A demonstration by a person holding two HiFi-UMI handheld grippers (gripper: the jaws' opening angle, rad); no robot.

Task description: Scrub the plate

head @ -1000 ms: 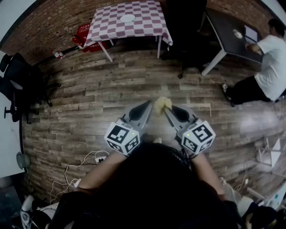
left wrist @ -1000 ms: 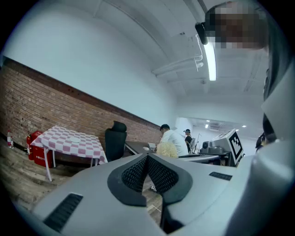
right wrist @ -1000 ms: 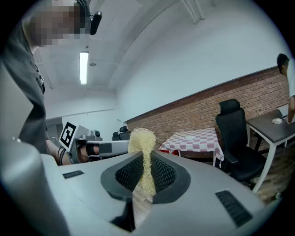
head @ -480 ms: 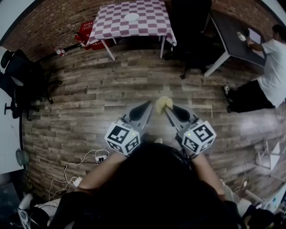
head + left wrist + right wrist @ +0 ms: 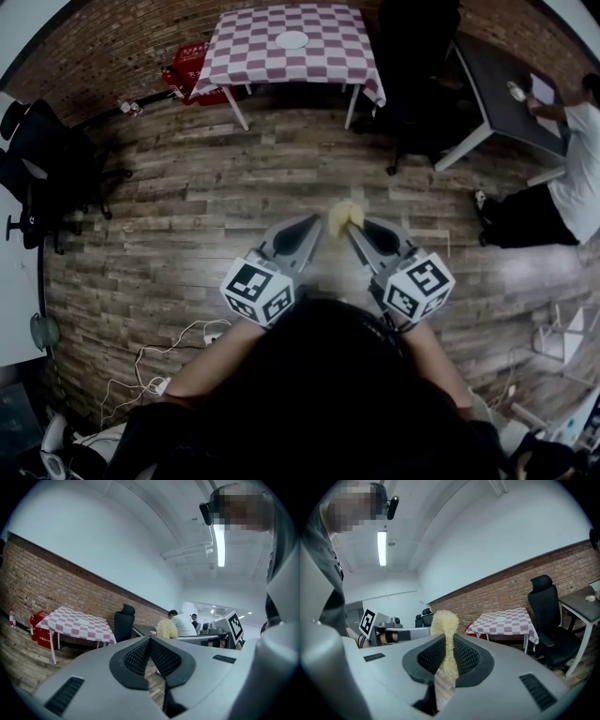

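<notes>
A white plate [image 5: 292, 39] lies on the table with the pink checked cloth [image 5: 328, 66] across the wooden floor. The plate [image 5: 500, 619] also shows in the right gripper view and, small, in the left gripper view [image 5: 83, 622]. My right gripper [image 5: 352, 227] is shut on a yellow scrub sponge [image 5: 344, 217], which sticks up between its pads [image 5: 446, 629]. My left gripper [image 5: 312, 226] is shut with nothing in it; its pads [image 5: 140, 654] meet. Both grippers are held side by side in front of me, far short of the table.
A black office chair [image 5: 417, 66] stands right of the checked table, beside a dark desk [image 5: 502, 80] where a person [image 5: 572, 169] sits. Red boxes [image 5: 187, 64] lie left of the table. Another black chair [image 5: 42, 159] and floor cables [image 5: 178, 342] are at the left.
The checked table and plate have shifted right and grown slightly in the head view as I walk toward them. Both grippers keep their pose, with the sponge still held.
</notes>
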